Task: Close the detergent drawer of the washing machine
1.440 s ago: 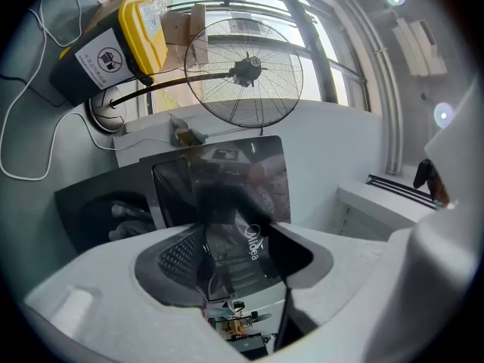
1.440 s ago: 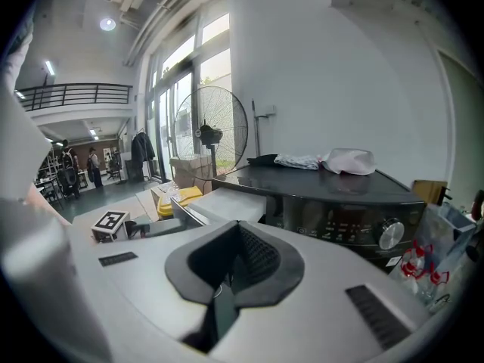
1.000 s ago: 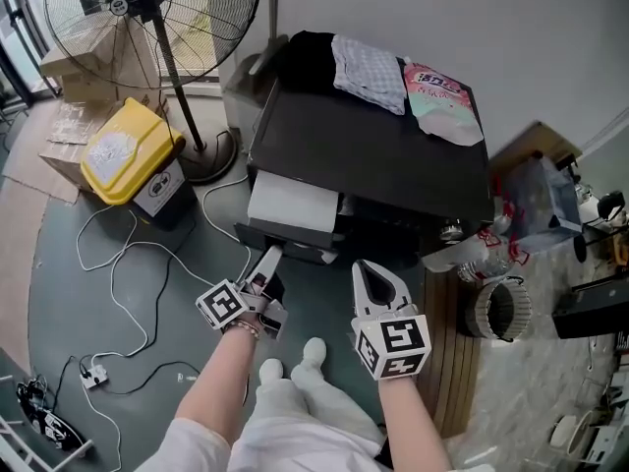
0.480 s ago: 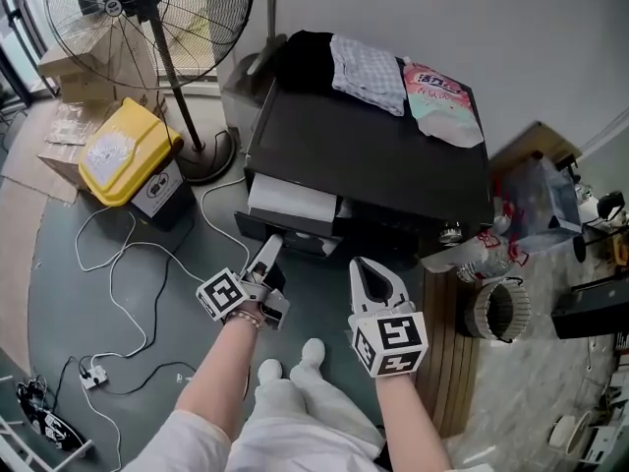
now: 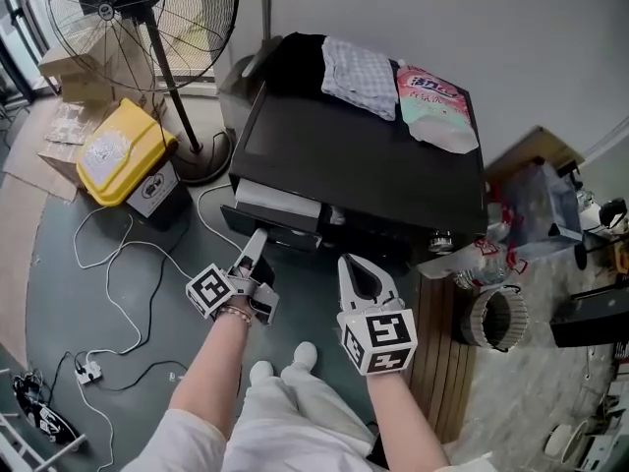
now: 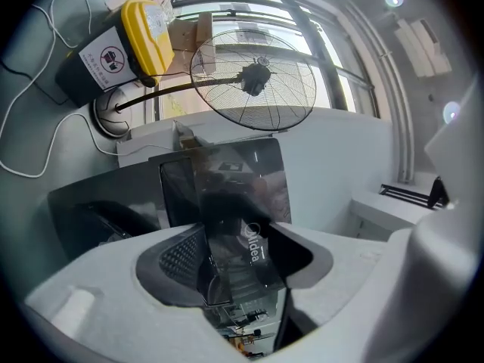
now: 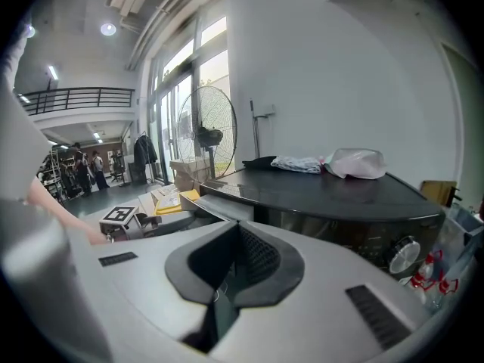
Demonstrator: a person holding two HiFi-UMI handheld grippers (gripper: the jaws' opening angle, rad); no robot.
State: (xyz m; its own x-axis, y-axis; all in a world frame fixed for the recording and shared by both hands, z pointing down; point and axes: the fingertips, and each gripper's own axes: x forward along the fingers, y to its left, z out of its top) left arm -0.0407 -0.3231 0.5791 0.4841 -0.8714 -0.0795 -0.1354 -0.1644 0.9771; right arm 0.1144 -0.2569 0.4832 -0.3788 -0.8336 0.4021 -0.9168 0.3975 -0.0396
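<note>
The black washing machine (image 5: 364, 155) stands ahead of me. Its detergent drawer (image 5: 275, 207) juts a little from the front at the upper left, a strip of white interior showing. My left gripper (image 5: 256, 246) is shut, its tips against the drawer's glossy black front (image 6: 242, 203), which fills the left gripper view just past the left gripper (image 6: 215, 282). My right gripper (image 5: 356, 268) hangs shut and holds nothing, a little short of the machine's front; in the right gripper view the right gripper (image 7: 227, 282) faces the machine (image 7: 325, 195).
A folded cloth (image 5: 359, 67) and a pink detergent pouch (image 5: 432, 101) lie on the machine's top. A standing fan (image 5: 147, 8) and a yellow-lidded bin (image 5: 118, 150) are at the left, with white cables (image 5: 118, 293) on the floor. Bottles (image 5: 482, 254) and clutter stand at the right.
The drawer has slid further into the machine, less white showing. My left gripper has moved forward with it. The right gripper has barely shifted.
</note>
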